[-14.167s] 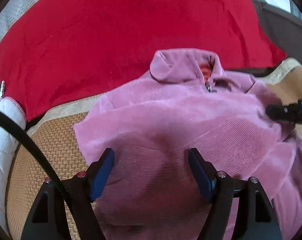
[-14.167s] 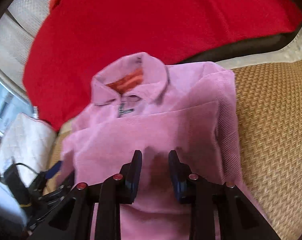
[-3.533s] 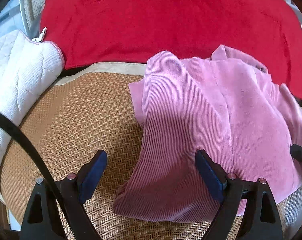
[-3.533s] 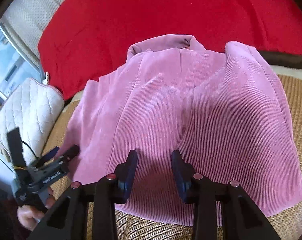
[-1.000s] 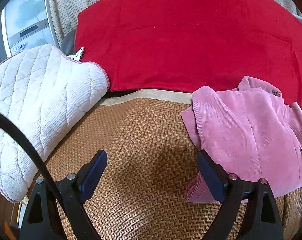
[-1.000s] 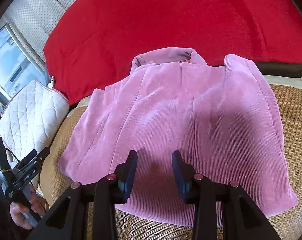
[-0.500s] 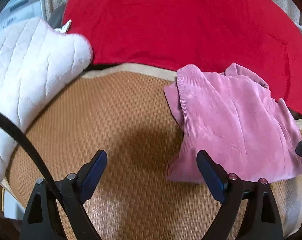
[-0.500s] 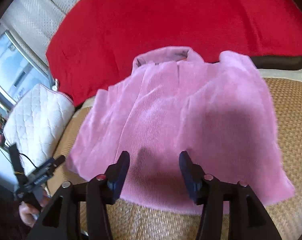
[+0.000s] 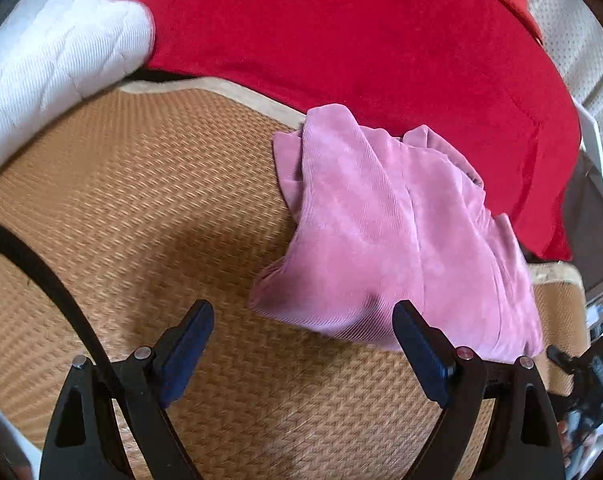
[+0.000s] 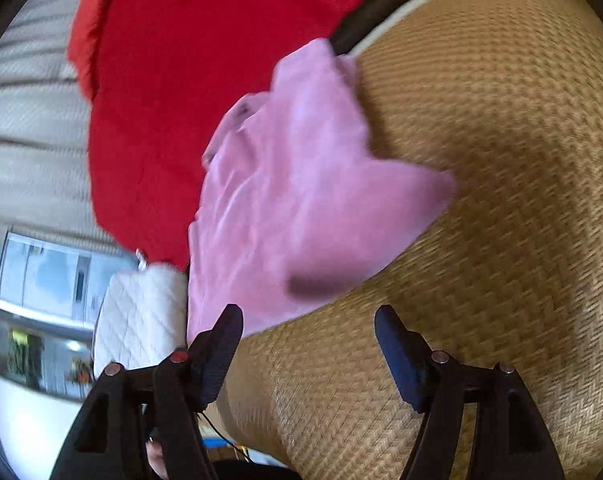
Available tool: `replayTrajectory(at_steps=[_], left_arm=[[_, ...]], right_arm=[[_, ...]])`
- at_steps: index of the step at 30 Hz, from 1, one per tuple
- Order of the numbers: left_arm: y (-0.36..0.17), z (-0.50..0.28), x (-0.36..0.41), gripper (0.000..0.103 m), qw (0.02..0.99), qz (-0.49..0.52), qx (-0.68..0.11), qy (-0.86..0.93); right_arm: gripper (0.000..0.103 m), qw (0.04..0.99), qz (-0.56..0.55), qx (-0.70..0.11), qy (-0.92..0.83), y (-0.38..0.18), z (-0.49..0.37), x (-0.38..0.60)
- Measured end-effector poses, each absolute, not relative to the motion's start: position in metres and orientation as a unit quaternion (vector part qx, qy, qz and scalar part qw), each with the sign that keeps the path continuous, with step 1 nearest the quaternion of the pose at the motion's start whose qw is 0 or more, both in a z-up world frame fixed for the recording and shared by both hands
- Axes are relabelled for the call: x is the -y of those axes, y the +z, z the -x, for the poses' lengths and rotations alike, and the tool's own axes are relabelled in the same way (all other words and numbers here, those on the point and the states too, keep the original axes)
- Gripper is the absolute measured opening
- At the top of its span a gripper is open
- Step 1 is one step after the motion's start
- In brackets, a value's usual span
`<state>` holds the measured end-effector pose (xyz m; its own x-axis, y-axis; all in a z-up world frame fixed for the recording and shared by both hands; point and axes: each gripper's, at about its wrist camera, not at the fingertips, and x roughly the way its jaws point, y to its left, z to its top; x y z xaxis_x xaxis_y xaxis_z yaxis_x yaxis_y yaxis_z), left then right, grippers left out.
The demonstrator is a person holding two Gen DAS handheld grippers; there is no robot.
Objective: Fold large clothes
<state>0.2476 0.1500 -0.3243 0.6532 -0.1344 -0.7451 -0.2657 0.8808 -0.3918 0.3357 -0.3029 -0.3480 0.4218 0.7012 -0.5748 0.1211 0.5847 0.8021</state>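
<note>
A pink corduroy jacket point(image 9: 389, 232) lies folded into a compact bundle on the woven straw mat point(image 9: 149, 208), its collar end toward the red blanket. My left gripper point(image 9: 303, 340) hovers open just in front of the bundle's near edge, nothing between its blue pads. In the right wrist view the same jacket point(image 10: 301, 200) appears tilted and blurred. My right gripper point(image 10: 309, 340) is off the cloth over bare mat point(image 10: 501, 200), its jaws opening with nothing between them. The right gripper's black frame also shows at the far right of the left wrist view.
A red blanket point(image 9: 361, 32) covers the sofa back behind the mat. A white quilted cushion point(image 9: 49, 52) sits at the mat's left end; the same cushion point(image 10: 141, 312) shows in the right wrist view. Part of a hand holds the other gripper at lower right.
The right gripper has drawn back off the jacket, rolled sharply and spread its jaws wider. The left gripper has swung toward the jacket and dipped, so the bundle now sits near its pads.
</note>
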Motion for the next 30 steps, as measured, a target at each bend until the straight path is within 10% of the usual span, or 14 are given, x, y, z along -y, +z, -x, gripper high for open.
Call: replayTrajectory(at_steps=[18,22,24,30], left_arm=[[-0.359,-0.283,-0.166,0.067,0.850,0.384,-0.360,0.021],[-0.358,-0.287,-0.161,0.063,0.855,0.387,-0.345,0.017],[-0.357,-0.285,-0.160,0.041,0.859,0.389,-0.333,0.010],[-0.337,-0.281,-0.160,0.023,0.872,0.376,-0.314,-0.006]], right_arm=[[0.073,0.813,-0.397,-0.409,0.124,-0.353,-0.387,0.258],[0.036,0.827,-0.378,-0.402,0.106,-0.358,-0.391,0.250],[0.029,0.820,-0.395,-0.399,0.110,-0.364,-0.391,0.254],[0.021,0.868,-0.313,-0.369,0.111,-0.335,-0.372,0.235]])
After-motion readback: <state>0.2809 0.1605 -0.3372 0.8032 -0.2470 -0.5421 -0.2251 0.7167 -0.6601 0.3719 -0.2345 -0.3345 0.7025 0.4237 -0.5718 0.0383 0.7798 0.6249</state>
